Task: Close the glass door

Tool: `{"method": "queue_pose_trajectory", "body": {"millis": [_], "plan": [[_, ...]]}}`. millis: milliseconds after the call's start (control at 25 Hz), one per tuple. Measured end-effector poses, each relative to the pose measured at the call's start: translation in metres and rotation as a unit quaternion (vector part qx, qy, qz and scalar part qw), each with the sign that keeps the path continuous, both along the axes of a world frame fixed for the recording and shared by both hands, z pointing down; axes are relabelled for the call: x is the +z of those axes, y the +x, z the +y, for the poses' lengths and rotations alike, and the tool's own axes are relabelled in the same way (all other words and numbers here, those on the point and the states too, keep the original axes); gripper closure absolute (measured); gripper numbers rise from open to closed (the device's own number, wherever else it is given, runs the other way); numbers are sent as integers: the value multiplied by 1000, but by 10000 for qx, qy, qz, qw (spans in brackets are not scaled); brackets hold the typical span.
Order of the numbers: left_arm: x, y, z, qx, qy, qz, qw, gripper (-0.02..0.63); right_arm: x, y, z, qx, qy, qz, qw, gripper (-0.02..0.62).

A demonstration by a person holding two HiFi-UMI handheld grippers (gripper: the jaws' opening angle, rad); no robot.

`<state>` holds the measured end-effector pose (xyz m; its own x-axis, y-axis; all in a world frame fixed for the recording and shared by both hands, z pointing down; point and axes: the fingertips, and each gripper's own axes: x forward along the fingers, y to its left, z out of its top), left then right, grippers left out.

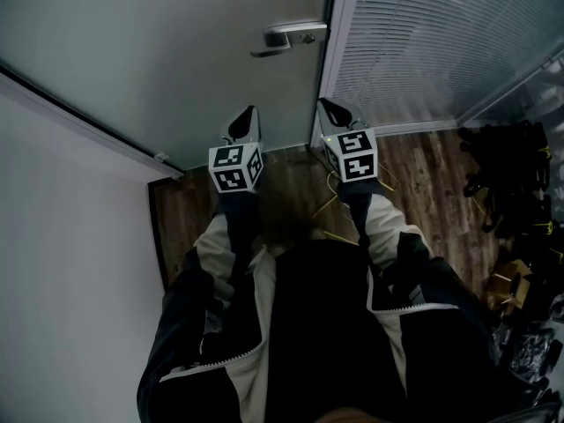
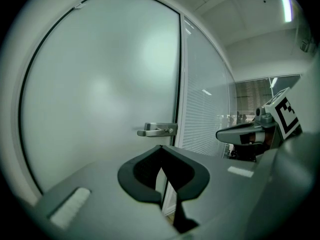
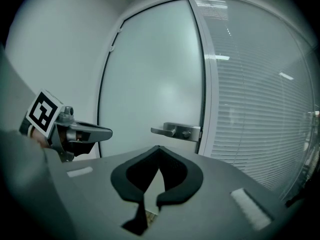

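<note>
Wood floor point(image 1: 423, 183) underfoot, white wall point(image 1: 62, 236) left. Two grippers side by side, near level, aimed at door, clear of it: left gripper point(image 1: 249, 117) clenched, empty; right gripper point(image 1: 330, 111) clenched, empty. One frosted glass door point(image 1: 159, 51) ahead, apparently shut in frame. One lever handle point(image 1: 286, 38) at its right edge. Blinds panel point(image 1: 423, 42) right.

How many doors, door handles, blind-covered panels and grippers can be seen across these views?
glass door: 1
door handle: 1
panel with blinds: 1
grippers: 2, the left gripper and the right gripper, both with jaws together and nothing between them
Total: 5
</note>
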<state>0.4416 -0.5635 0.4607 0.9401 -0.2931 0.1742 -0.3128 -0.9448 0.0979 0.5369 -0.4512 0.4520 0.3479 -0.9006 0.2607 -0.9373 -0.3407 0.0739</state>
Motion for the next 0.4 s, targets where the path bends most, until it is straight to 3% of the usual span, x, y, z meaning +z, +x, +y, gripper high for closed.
{"method": "queue_pose_trajectory", "body": {"millis": [400], "plan": [[-5, 8, 24, 182, 284, -81, 9994, 601, 2, 0, 14, -8, -92, 33, 10000, 594]]}}
